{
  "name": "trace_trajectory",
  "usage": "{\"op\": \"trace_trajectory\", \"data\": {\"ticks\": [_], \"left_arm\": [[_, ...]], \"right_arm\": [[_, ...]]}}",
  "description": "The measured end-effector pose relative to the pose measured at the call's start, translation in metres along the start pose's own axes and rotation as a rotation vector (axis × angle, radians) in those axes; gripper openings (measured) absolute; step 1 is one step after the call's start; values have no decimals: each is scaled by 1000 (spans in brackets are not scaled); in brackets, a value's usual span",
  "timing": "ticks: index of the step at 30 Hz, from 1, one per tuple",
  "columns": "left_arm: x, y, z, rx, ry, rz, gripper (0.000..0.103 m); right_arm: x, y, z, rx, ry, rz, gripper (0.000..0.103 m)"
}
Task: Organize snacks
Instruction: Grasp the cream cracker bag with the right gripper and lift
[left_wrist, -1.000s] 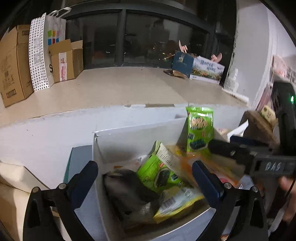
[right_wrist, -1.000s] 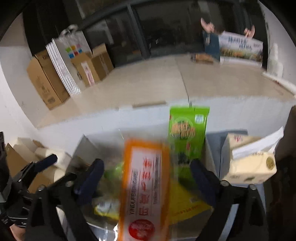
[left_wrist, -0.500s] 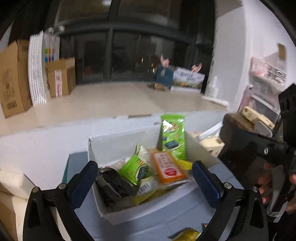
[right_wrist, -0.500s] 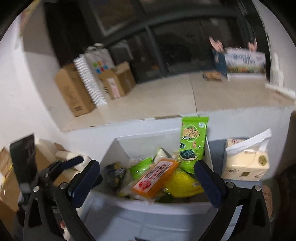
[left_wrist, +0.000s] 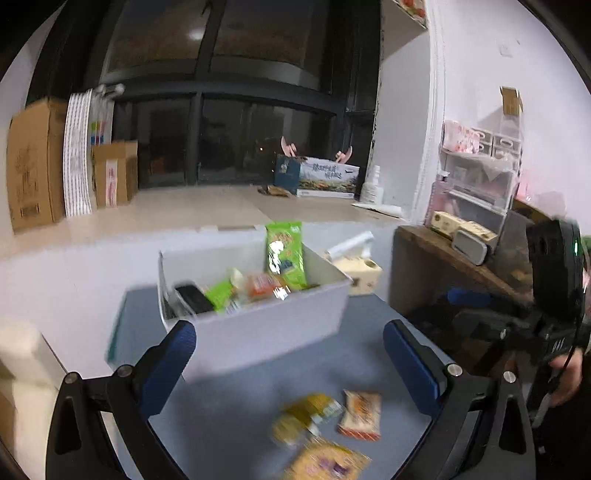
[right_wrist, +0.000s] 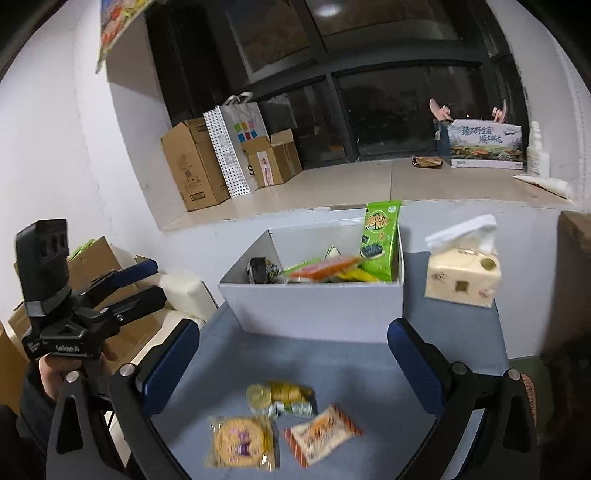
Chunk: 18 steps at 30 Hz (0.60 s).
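Observation:
A white box (right_wrist: 314, 306) stands on the blue-grey table (right_wrist: 458, 332) and holds several snack packets: an upright green one (right_wrist: 380, 240), an orange one (right_wrist: 325, 266) and a dark one (right_wrist: 260, 267). The box also shows in the left wrist view (left_wrist: 258, 328). Three loose packets lie on the table in front of the box: a yellow roll (right_wrist: 282, 398), a round-biscuit pack (right_wrist: 242, 441) and an orange-edged pack (right_wrist: 321, 434). My right gripper (right_wrist: 293, 363) is open and empty above them. My left gripper (left_wrist: 290, 365) is open and empty, pulled back from the box.
A tissue box (right_wrist: 461, 273) stands right of the white box. Cardboard boxes (right_wrist: 192, 166) and a dotted bag (right_wrist: 232, 147) sit on the far ledge. A dark wooden shelf (left_wrist: 443, 266) stands to the right. More cardboard and a white object (right_wrist: 184, 295) lie left of the table.
Both grippers have pulled back and up from the box. The orange packet that was between the right fingers now lies in the box. The loose packets on the table have come into view.

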<state>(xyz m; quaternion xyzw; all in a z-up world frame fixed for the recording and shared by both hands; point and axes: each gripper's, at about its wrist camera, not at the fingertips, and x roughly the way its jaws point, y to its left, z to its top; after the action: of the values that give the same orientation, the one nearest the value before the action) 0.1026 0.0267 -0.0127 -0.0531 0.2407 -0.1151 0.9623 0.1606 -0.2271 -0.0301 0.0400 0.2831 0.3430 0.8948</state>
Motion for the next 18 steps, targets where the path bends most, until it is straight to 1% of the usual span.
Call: {"op": "trace_trajectory", "data": {"ticks": [2, 3, 5, 7, 9, 11, 14, 18], "left_arm": [[-4, -3, -15, -23, 20, -5, 103], [-7, -6, -25, -35, 25, 2, 103], [-11, -13, -39, -50, 36, -7, 103], [-15, -21, -49, -41, 30, -13, 103], [-18, -30, -57, -27, 35, -16, 103], [-21, -38, -62, -16, 39, -2, 103], [-21, -41, -67, -16, 59, -2, 103], [-18, -39, -75, -17, 79, 6, 103]], "right_arm": [[-9, 2, -22, 21, -5, 0, 103], [-13, 3, -35, 29, -1, -13, 103], [-22, 3, -55, 47, -19, -30, 103], [-28, 3, -72, 61, -39, -48, 103], [-29, 3, -80, 49, -25, -62, 103], [-25, 3, -84, 18, 7, -86, 103], [-18, -1, -90, 18, 41, -93, 103], [0, -3, -96, 10, 115, -112, 103]]}}
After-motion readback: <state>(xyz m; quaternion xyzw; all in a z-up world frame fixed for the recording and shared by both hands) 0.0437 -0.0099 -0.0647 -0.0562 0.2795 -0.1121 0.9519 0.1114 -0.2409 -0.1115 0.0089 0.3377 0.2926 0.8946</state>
